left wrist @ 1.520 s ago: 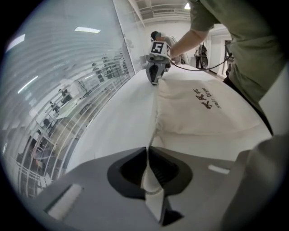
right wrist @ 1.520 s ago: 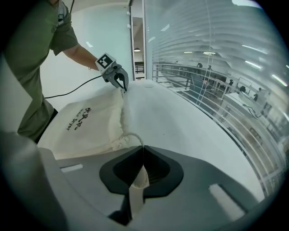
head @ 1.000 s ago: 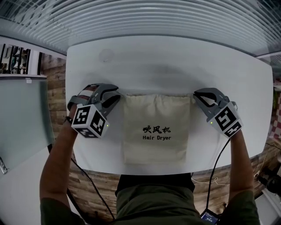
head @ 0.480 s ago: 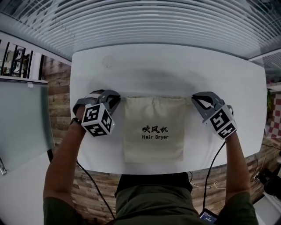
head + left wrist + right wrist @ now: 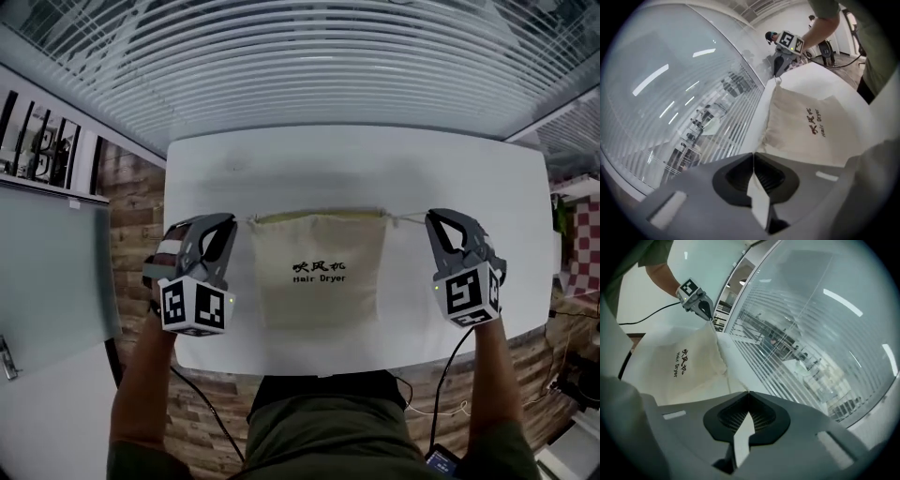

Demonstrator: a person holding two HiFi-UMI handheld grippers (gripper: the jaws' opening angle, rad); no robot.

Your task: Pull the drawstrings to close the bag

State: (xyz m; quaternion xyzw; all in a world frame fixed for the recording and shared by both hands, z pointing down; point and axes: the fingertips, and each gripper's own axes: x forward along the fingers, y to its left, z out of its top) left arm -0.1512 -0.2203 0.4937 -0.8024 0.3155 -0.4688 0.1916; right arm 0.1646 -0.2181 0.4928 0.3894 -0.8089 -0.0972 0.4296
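A cream drawstring bag (image 5: 317, 272) printed "Hair Dryer" lies flat on the white table (image 5: 356, 159), its top edge slightly gathered. My left gripper (image 5: 228, 222) sits at the bag's upper left corner, shut on the left drawstring, a white strip (image 5: 759, 197) pinched between its jaws. My right gripper (image 5: 433, 217) stands off the upper right corner, shut on the right drawstring (image 5: 408, 218), which runs taut from the bag. In the left gripper view the bag (image 5: 820, 126) stretches toward the right gripper (image 5: 780, 61). In the right gripper view the bag (image 5: 689, 366) reaches the left gripper (image 5: 701, 305).
A glass wall with horizontal blinds (image 5: 309, 56) runs along the table's far edge. A glass panel (image 5: 47, 253) stands to the left. Cables (image 5: 459, 356) hang from both grippers past the table's near edge.
The left jaws have closed at the bag's corner. Both grippers have moved outward, away from each other, and the bag's top has narrowed and puckered.
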